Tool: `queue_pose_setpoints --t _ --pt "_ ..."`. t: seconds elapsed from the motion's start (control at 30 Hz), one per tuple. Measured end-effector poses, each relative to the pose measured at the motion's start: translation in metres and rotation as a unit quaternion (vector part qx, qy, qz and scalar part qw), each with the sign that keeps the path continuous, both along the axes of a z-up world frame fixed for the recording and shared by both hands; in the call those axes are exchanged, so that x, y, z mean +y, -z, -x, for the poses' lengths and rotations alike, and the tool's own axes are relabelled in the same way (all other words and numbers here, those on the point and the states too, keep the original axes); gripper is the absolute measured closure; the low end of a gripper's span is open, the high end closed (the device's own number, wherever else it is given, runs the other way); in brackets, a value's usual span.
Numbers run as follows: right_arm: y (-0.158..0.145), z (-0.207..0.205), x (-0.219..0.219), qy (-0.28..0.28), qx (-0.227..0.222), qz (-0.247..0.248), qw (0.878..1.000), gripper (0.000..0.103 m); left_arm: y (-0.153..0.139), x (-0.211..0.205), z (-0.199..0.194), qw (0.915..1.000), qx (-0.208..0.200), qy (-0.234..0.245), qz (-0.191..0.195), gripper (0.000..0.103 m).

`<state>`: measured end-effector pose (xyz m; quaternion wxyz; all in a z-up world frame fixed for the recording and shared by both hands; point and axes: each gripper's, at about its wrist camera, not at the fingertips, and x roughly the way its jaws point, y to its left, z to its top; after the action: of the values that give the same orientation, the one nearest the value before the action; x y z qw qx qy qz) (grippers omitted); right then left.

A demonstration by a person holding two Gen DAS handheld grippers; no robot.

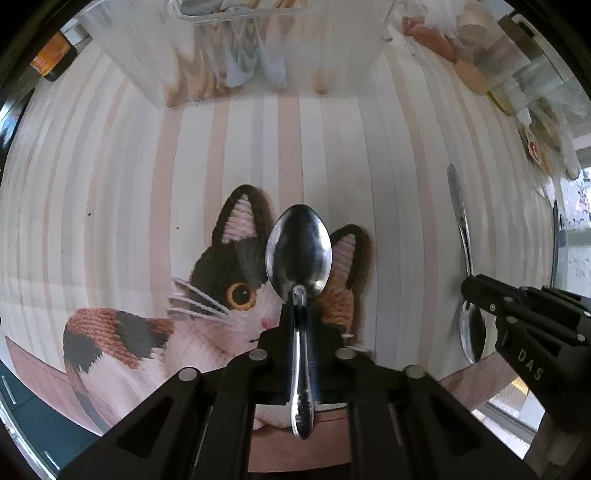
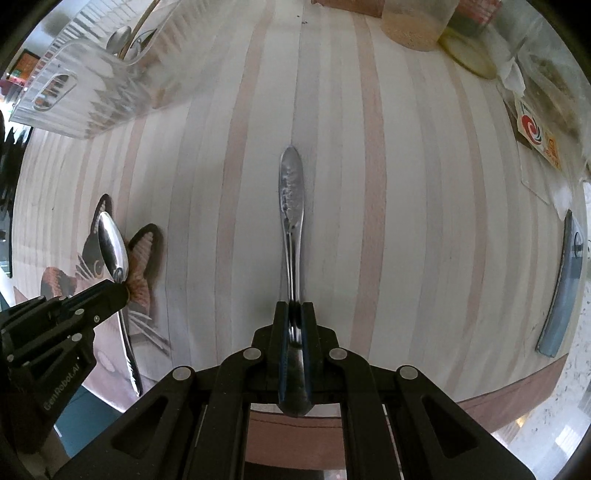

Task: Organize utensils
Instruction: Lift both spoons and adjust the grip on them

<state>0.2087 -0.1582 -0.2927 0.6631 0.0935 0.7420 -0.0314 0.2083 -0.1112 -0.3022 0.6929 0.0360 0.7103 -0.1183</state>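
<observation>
My left gripper [image 1: 298, 308] is shut on a steel spoon [image 1: 298, 251], bowl pointing forward, handle back between the fingers. It hangs above a striped tablecloth with a cat picture [image 1: 229, 291]. My right gripper [image 2: 295, 314] is shut on a second steel spoon [image 2: 291, 192], handle pointing forward, bowl back between the fingers. Each gripper shows in the other's view: the right gripper [image 1: 471, 291] with its spoon [image 1: 460, 214], the left gripper [image 2: 118, 291] with its spoon [image 2: 112, 245]. A clear plastic utensil bin [image 1: 236, 55] stands at the far side; it holds utensils [image 2: 125, 40].
Jars and packets [image 2: 417, 26] crowd the far right of the table. A grey-blue flat object [image 2: 563, 288] lies near the right edge. The table's near edge [image 2: 517, 395] is close below both grippers.
</observation>
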Motion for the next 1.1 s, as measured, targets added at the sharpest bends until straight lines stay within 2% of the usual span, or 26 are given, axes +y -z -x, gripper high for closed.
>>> queue_pose_setpoints --t 0.17,0.3,0.57,0.6,0.67,0.73,0.77,0.87,0.9,0.93,1.0,1.07,1.1 --pt "-0.001 -0.014 -0.002 0.001 -0.008 0.006 1.000 0.097 -0.015 -0.006 0.007 0.9998 -0.018 0.002 -0.010 0.100" --pt "-0.012 0.019 -0.012 0.029 -0.019 -0.012 0.999 0.097 -0.031 0.005 0.006 0.9992 -0.037 -0.010 -0.009 0.103" --pt "-0.033 0.027 -0.023 0.055 -0.044 -0.040 0.997 0.103 -0.052 0.026 -0.004 0.9985 -0.048 -0.025 -0.005 0.103" --pt "-0.037 0.026 -0.024 0.055 -0.045 -0.041 0.997 0.103 -0.053 0.031 -0.005 0.9988 -0.043 -0.024 -0.001 0.103" --pt "-0.040 0.024 -0.028 0.056 -0.045 -0.045 0.996 0.103 -0.049 0.039 -0.005 0.9981 -0.037 -0.035 0.033 0.102" --pt "-0.032 0.018 -0.030 0.057 -0.040 -0.051 0.996 0.103 -0.045 0.043 -0.004 0.9979 -0.027 -0.029 0.052 0.099" --pt "-0.033 0.018 -0.034 0.063 -0.039 -0.057 0.996 0.103 -0.042 0.043 -0.002 0.9982 -0.021 -0.020 0.052 0.093" --pt "-0.026 0.019 -0.047 0.092 -0.028 -0.074 0.993 0.102 -0.026 0.034 0.000 0.9992 -0.005 0.015 0.038 0.069" --pt "-0.022 0.014 -0.053 0.097 -0.027 -0.076 0.992 0.102 -0.019 0.033 -0.003 0.9991 -0.001 0.021 0.036 0.067" --pt "-0.024 0.015 -0.057 0.100 -0.025 -0.076 0.992 0.102 -0.015 0.029 -0.001 0.9991 0.003 0.027 0.032 0.067" --pt "-0.025 0.018 -0.065 0.103 -0.024 -0.072 0.992 0.102 -0.011 0.021 0.003 0.9987 -0.015 0.046 0.016 0.066" --pt "-0.027 0.024 -0.074 0.105 -0.025 -0.069 0.992 0.102 -0.011 0.012 0.005 0.9978 -0.029 0.059 -0.003 0.071" --pt "-0.028 0.027 -0.082 0.107 -0.026 -0.067 0.992 0.102 -0.012 0.009 0.006 0.9969 -0.040 0.065 -0.016 0.088"
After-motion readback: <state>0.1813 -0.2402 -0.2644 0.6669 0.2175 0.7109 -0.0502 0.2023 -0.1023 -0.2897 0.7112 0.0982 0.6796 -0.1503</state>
